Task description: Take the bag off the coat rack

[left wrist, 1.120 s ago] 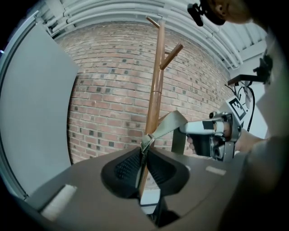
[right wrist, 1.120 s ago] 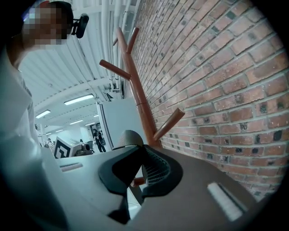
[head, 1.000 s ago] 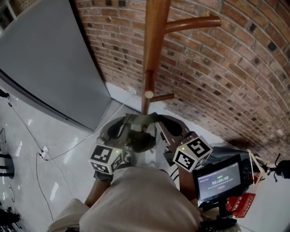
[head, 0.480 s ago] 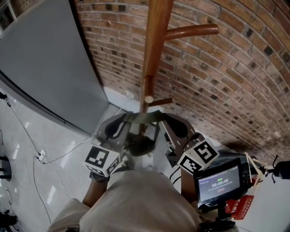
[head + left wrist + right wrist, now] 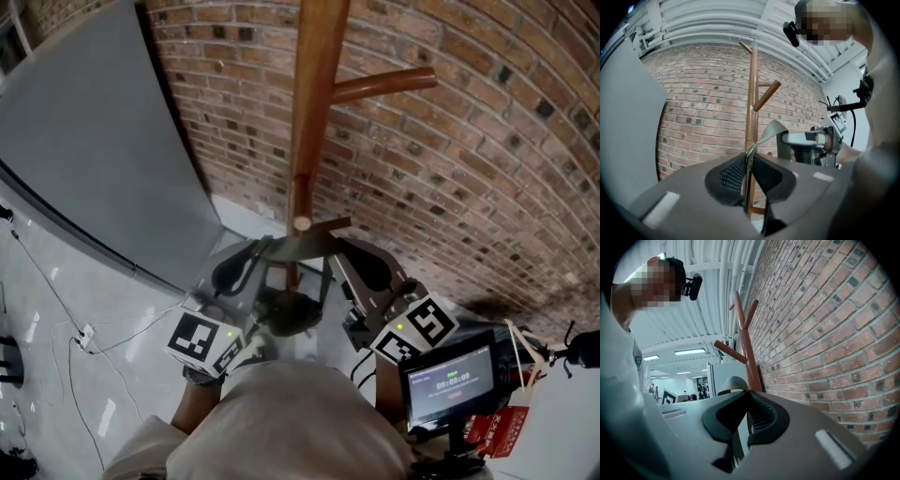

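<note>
A wooden coat rack (image 5: 309, 103) stands against the brick wall, with a short peg (image 5: 302, 223) pointing towards me. A grey-green strap (image 5: 298, 247) stretches just below that peg's tip, and the dark bag (image 5: 286, 314) hangs under it. My left gripper (image 5: 246, 269) is shut on the strap's left end, and the strap (image 5: 772, 129) shows pinched at its jaws (image 5: 749, 161). My right gripper (image 5: 364, 267) is shut on the right end, with the strap (image 5: 732, 381) bulging above its jaws (image 5: 746, 414). I cannot tell whether the strap still rests on a peg.
A tall grey panel (image 5: 89, 141) leans at the left. The brick wall (image 5: 469, 159) runs behind the rack. Cables (image 5: 89, 328) lie on the white floor. A screen device (image 5: 452, 377) with a red tag (image 5: 495, 424) sits at lower right.
Both grippers, still shut on the strap, have risen: the strap now sits closer under the peg's tip. The left marker cube has shifted a little to the left.
</note>
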The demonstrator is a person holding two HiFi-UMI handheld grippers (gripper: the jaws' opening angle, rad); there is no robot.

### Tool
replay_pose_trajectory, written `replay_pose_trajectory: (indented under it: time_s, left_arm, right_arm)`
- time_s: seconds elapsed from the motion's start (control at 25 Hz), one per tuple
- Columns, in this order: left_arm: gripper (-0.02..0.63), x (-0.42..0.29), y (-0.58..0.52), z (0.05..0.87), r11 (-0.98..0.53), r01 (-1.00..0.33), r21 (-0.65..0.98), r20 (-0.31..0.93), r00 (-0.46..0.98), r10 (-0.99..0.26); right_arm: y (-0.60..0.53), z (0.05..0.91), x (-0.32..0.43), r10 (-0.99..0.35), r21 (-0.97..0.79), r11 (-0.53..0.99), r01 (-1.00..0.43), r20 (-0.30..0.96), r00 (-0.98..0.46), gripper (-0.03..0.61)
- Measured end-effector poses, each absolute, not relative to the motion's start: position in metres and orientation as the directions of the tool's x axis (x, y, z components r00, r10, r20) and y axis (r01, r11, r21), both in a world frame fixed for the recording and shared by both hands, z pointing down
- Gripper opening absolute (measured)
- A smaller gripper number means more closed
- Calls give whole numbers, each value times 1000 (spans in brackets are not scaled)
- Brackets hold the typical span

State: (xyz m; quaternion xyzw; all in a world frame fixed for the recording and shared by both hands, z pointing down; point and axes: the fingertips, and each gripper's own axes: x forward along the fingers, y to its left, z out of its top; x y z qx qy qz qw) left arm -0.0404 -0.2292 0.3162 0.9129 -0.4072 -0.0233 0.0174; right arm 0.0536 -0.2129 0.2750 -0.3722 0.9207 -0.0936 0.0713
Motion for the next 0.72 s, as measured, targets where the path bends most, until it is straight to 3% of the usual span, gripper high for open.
replay_pose_trajectory:
  time_s: [0.72]
  left_arm:
    - [41,-42,-229,318,-664,-746,57,-30,663,-748]
  right_arm:
    - [-209,275,49,-663,-196,742,-641,-75,-745,6]
